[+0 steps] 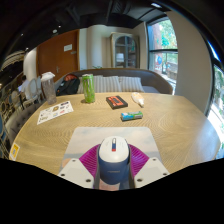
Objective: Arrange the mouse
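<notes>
A white and blue computer mouse (113,160) sits between my gripper's (112,165) two magenta pads (88,160), which press on its two sides. The mouse is held just above a pale grey mouse mat (85,140) lying on the round wooden table (170,130). The fingers' lower parts are hidden below the mouse.
Beyond the mat lie a small teal object (131,116), a dark red-brown box (116,101), a white object (138,99), a green can (88,88) and a leaflet (55,111) to the left. A grey sofa (120,80) stands behind the table.
</notes>
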Motion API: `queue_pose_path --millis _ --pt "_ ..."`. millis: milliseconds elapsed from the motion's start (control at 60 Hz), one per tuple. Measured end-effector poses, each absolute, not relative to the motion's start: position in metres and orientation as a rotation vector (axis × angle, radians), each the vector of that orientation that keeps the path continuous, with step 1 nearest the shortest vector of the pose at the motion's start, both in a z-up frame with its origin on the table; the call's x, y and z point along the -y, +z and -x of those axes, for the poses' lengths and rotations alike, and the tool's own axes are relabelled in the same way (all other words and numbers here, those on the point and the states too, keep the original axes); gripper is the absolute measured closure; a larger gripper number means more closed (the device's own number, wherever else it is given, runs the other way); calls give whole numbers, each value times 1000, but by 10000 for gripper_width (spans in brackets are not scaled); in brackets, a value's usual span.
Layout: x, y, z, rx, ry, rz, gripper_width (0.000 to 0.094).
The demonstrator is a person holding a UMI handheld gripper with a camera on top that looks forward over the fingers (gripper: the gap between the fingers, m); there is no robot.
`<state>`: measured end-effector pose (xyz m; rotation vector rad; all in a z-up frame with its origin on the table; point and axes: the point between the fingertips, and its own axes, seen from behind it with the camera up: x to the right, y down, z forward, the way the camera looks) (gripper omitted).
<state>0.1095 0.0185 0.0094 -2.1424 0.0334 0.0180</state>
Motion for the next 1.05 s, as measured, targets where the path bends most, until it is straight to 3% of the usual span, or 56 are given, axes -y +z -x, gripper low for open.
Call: queue_pose_path --millis 83,350,550,1050 --pt "-17 -3 -111 -26 -7 2168 533" --pt "-19 -7 -112 -79 38 2168 375" --pt "16 -3 -113 -61 -14 2195 113" --pt "145 16 -59 -43 44 2179 102"
